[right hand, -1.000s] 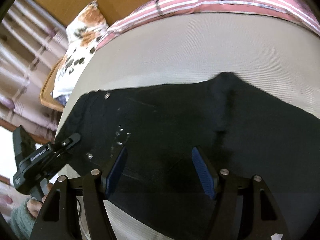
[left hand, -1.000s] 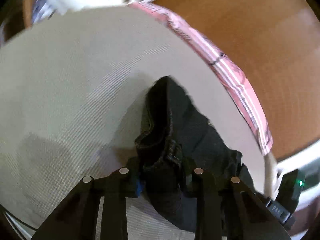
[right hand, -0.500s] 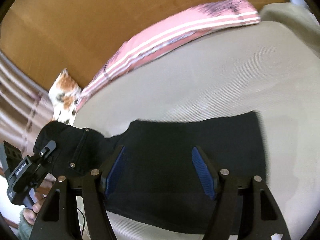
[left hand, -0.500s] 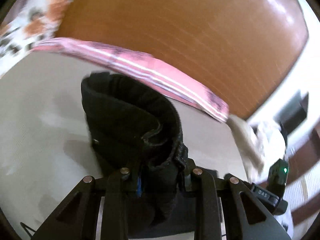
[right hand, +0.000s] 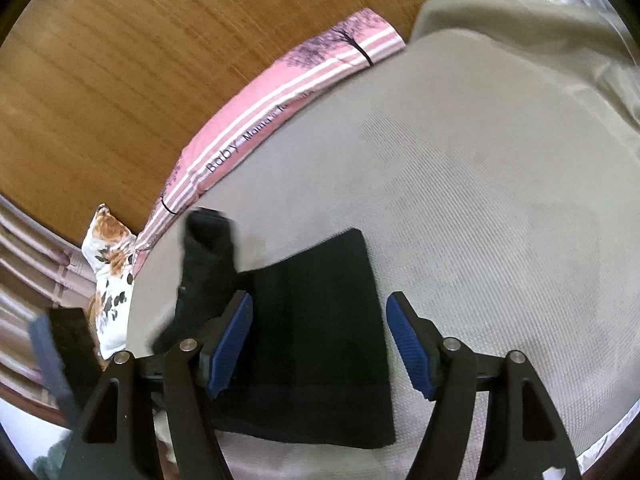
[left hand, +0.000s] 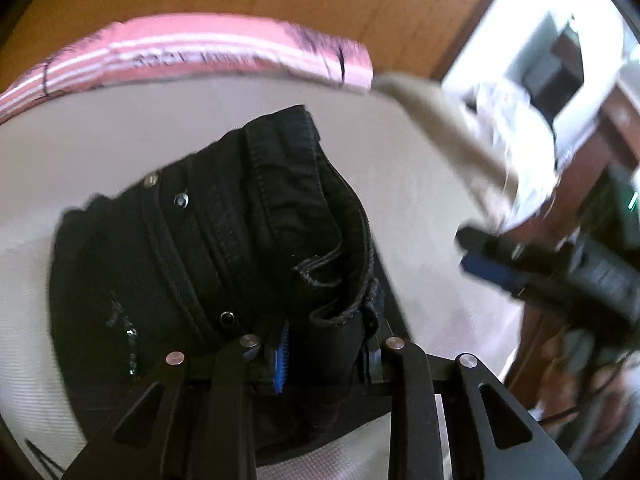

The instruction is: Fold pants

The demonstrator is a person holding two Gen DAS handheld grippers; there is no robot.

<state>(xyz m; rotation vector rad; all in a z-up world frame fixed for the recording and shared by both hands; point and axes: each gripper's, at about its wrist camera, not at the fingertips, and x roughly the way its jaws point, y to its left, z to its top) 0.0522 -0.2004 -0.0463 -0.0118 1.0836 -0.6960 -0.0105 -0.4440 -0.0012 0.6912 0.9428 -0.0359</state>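
Black pants (right hand: 320, 320) lie on a beige bed sheet (right hand: 500, 200). My left gripper (left hand: 324, 344) is shut on the pants' waistband (left hand: 280, 208), which stands lifted and bunched in front of it, rivets showing. My right gripper (right hand: 320, 340) is open and empty, hovering over the flat folded leg part. The lifted waist end shows as a blurred dark column (right hand: 208, 256) in the right wrist view. My right gripper also shows blurred at the right of the left wrist view (left hand: 540, 272).
A pink striped cloth (right hand: 280, 112) lies along the bed's far edge against a wooden headboard (right hand: 140, 60). A floral pillow (right hand: 112, 280) sits at the left. A beige cover (right hand: 540, 32) is bunched at the far right corner.
My left gripper has lifted the waistband and carried it over toward the leg end. My right gripper has drawn back, so the pants look shorter below it.
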